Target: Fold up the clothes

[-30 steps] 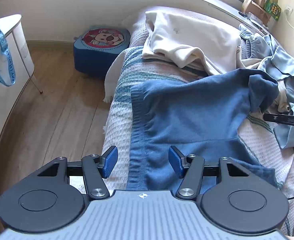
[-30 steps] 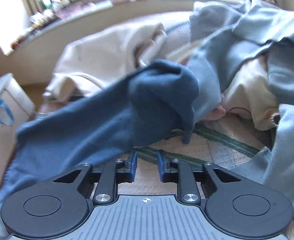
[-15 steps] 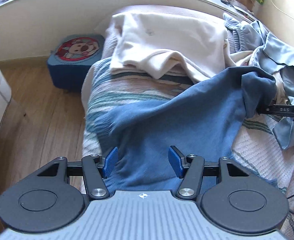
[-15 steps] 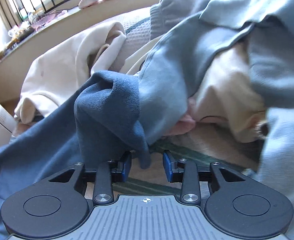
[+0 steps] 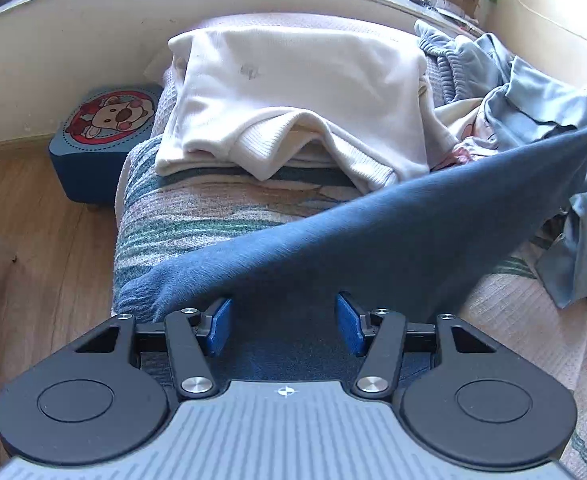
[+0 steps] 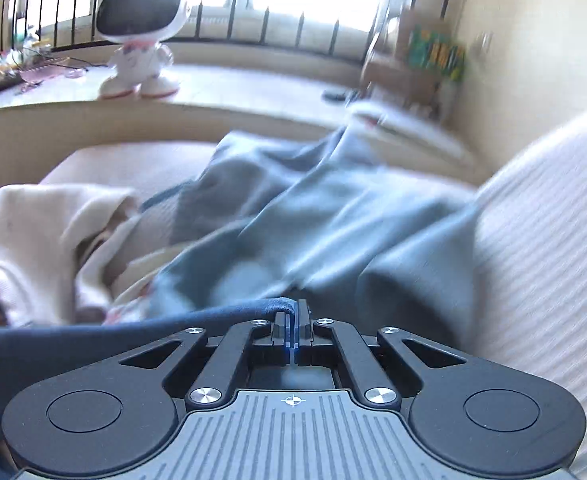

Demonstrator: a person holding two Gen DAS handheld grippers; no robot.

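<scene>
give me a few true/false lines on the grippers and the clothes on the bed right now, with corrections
1. The right gripper is shut on an edge of the dark blue garment. True.
2. The left gripper is clamped on the cream sweater. False: its fingers stand wide apart, holding nothing, with the dark blue garment spread beneath them; the cream sweater lies farther up the bed.
3. The dark blue garment is stretched up toward the right side of the left wrist view. True.
4. The light blue clothes are neatly folded in a stack. False: they lie in a crumpled heap.
5. A blue stool with a cartoon animal stands on the floor beside the bed. True.
</scene>
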